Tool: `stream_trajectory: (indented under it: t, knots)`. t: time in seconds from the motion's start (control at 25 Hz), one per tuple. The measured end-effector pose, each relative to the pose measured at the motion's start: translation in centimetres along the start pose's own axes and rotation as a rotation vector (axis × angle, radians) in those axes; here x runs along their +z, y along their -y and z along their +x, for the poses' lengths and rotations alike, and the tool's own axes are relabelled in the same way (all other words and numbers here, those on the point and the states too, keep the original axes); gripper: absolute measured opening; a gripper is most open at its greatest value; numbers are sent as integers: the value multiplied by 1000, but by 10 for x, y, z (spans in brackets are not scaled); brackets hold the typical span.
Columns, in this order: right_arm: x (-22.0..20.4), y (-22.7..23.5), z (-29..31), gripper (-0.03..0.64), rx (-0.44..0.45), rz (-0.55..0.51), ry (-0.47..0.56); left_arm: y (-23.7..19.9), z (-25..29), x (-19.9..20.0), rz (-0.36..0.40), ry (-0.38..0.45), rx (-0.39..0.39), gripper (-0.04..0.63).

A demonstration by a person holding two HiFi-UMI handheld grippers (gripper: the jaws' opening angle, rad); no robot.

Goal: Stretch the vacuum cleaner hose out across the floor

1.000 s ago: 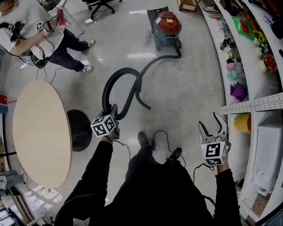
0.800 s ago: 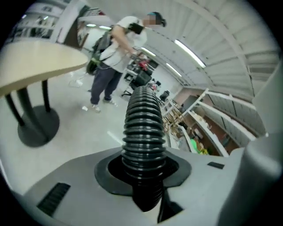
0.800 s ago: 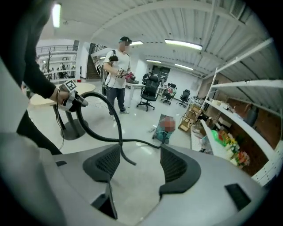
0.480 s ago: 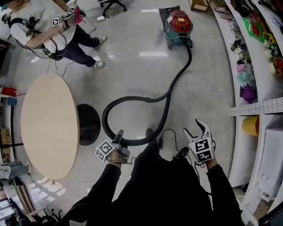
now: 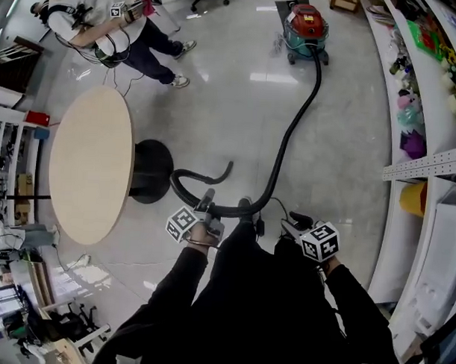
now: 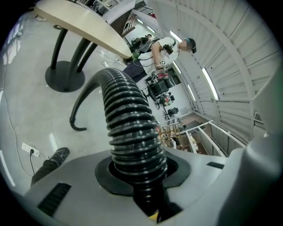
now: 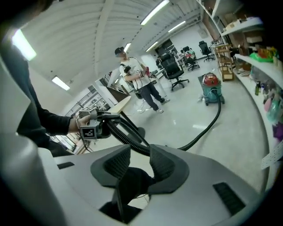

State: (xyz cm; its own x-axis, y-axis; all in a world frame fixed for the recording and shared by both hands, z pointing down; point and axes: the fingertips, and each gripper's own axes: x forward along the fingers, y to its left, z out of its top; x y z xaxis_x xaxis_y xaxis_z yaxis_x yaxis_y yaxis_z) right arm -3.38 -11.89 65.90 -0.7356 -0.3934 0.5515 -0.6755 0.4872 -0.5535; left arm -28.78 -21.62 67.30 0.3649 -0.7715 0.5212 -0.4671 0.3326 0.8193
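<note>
left gripper (image 6: pixel 139 170) clamped round hose (image 6: pixel 132 128) near its free end

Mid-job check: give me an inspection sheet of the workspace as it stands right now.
Surface: glossy grey floor.
Job's things: vacuum cleaner at the far end; hose runs nearly straight to the person, its free end curling by the table.
Clutter: round table; packed shelves.
Grippers: left gripper clamped on the hose; right gripper has just been closing, jaws apart, hose beyond its tips, ungripped.
Cables: power strip with its lead on the floor.
Surroundings: second person; office chair.
</note>
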Motion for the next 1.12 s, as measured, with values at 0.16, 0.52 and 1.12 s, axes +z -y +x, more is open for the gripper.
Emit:
stream_trajectory:
  t: [0.16,0.52,1.12]
  knots:
    - [-17,-47,-6,81,138,107,11,9,-25,-6,-109,34,-54,124]
    - [-56,-140,50,379,271,736,73,9,-87,-36,-316,-74,-260,124]
    - [-51,-203,35,283,158,820,547,1,-174,-83,-414,-262,-435,134]
